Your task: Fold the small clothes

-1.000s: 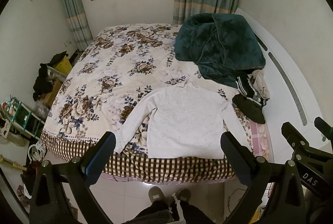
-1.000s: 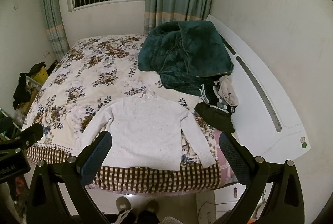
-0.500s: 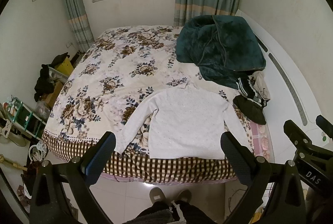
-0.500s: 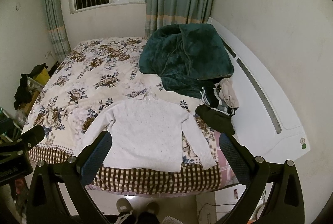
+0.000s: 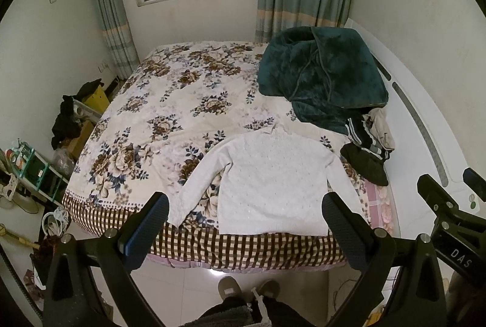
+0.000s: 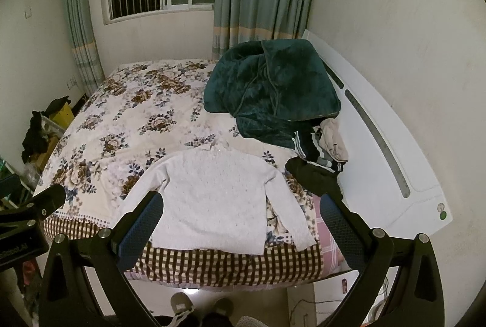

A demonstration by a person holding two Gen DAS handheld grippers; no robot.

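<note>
A small white knitted sweater (image 5: 273,184) (image 6: 212,199) lies spread flat, sleeves out, at the near edge of the floral bed (image 5: 170,102) (image 6: 127,114). My left gripper (image 5: 244,205) hangs open above the floor in front of the bed, well short of the sweater, nothing between its blue-padded fingers (image 5: 148,223). My right gripper (image 6: 241,205) is open too, empty, held at a similar height to the right. Each gripper shows at the other view's edge.
A dark green blanket (image 5: 322,84) (image 6: 270,96) is heaped at the bed's far right, with a pile of dark and beige clothes (image 5: 367,144) (image 6: 322,153) beside the sweater. A white headboard (image 6: 379,150) runs along the right. Clutter (image 5: 33,169) lines the left floor. A person's shoes (image 5: 246,290) stand below.
Both cameras have drawn back and tilted up slightly, so the bed and sweater sit a little farther off. Nothing on the bed has moved; both grippers stay open.
</note>
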